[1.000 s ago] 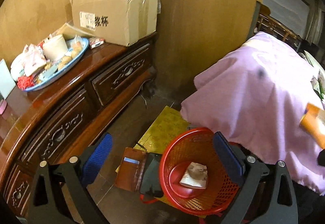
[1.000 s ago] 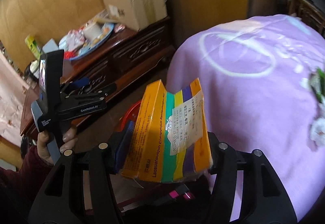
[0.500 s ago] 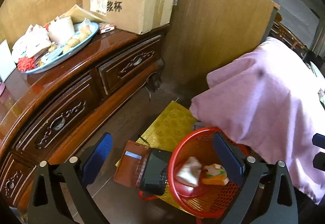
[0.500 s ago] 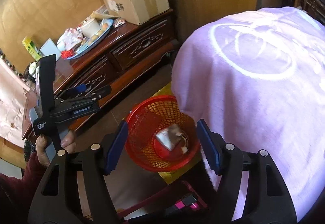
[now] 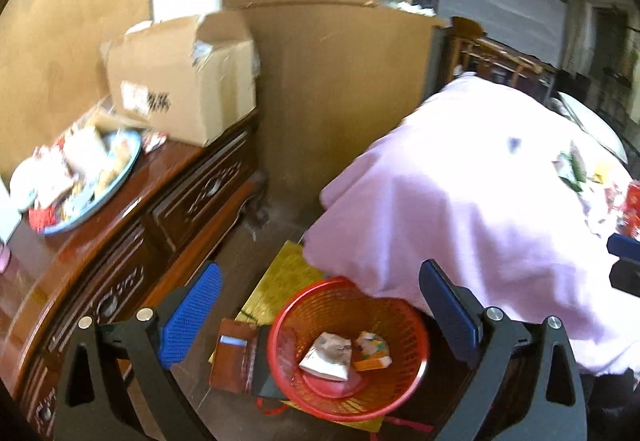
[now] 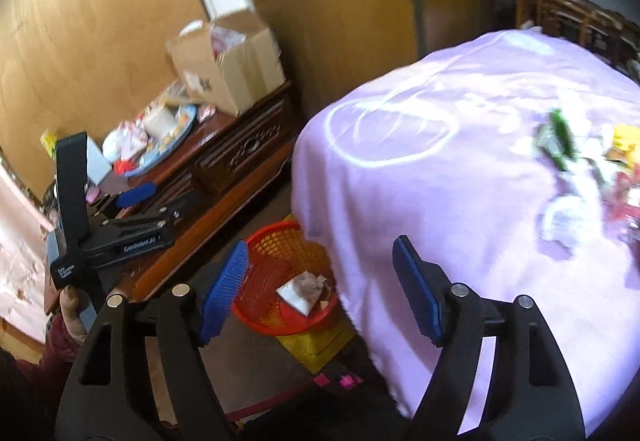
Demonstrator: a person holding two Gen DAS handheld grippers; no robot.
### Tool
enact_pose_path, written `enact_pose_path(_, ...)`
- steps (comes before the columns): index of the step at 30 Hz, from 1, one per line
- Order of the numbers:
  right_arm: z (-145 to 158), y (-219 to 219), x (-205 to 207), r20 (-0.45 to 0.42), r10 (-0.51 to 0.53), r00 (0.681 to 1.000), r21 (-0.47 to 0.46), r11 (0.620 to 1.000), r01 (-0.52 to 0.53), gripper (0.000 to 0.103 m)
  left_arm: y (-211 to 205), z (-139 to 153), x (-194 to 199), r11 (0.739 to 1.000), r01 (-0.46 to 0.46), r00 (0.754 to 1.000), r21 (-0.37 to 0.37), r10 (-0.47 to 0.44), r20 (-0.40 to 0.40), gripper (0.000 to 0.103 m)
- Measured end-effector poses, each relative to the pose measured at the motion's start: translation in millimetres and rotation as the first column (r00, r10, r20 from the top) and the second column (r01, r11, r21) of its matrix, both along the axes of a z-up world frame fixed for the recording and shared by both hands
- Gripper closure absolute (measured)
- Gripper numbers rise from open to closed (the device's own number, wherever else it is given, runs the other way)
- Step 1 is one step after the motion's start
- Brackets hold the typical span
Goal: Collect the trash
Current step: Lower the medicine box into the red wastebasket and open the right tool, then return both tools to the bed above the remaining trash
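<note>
A red mesh basket (image 5: pixel 404 361) stands on the floor beside the purple-covered table (image 5: pixel 460 201); it also shows in the right wrist view (image 6: pixel 276 241). In it lie a crumpled white paper (image 5: pixel 326 357) and an orange box (image 5: pixel 372 355). My left gripper (image 5: pixel 320 289) is open and empty above the basket. My right gripper (image 6: pixel 320 269) is open and empty, over the table's edge and the basket. More trash lies on the tablecloth at the right: a green wrapper (image 6: pixel 558 139), white paper (image 6: pixel 566 221) and red and yellow pieces (image 6: pixel 624 177).
A dark wooden sideboard (image 5: pixel 120 225) on the left carries a blue plate of snacks (image 5: pixel 80 181) and a cardboard box (image 5: pixel 180 81). A brown wallet (image 5: pixel 232 357) and a yellow mat (image 5: pixel 280 281) lie on the floor by the basket. A cardboard panel (image 5: pixel 340 89) stands behind.
My right gripper opened and let go of the orange box, which now lies in the basket. It then swung right toward the trash on the table. The left gripper tilted upward.
</note>
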State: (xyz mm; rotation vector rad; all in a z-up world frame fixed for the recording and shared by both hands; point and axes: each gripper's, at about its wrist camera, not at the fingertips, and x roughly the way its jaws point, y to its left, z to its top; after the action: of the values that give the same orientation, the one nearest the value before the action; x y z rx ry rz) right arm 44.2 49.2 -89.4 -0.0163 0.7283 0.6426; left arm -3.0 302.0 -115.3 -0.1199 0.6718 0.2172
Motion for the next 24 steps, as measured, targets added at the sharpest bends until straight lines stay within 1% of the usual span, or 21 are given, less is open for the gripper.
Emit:
enact_pose_path(7,20,-66,-20,0.079,-0.109,0.991,0.069,0.992,0.104,0.023,-61,30,-2,0.992,0.116,0.992,0.054,-0.118,0.032,0.006)
enact_pose_path(11,26,-105,-23,0.101,-0.181,0.978,0.098,0.98,0.171,0.02,-102,41,6,0.978,0.194,0.98,0.075,-0.196,0.024,0.006)
enact_pose_path(14,25,-138,-17,0.107,-0.248,0.963,0.112,0.965,0.236,0.017,-127,44,15,0.967,0.239,0.97,0.095,-0.241,0.014,0.006)
enact_pose_path(18,16,-177,-7,0.102,-0.326,0.94,0.101,0.943,0.317,0.017,-169,45,38,0.94,0.323,0.946,0.108,-0.323,-0.018,0.006)
enact_pose_path(21,7,-206,4,0.097,-0.398,0.912,0.085,0.917,0.39,0.017,-200,38,57,0.916,0.386,0.923,0.111,-0.383,-0.046,0.006)
enact_pose_path(24,-4,-236,15,0.097,-0.474,0.875,0.066,0.881,0.469,0.017,-231,29,79,0.892,0.441,0.897,0.097,-0.436,-0.07,0.006)
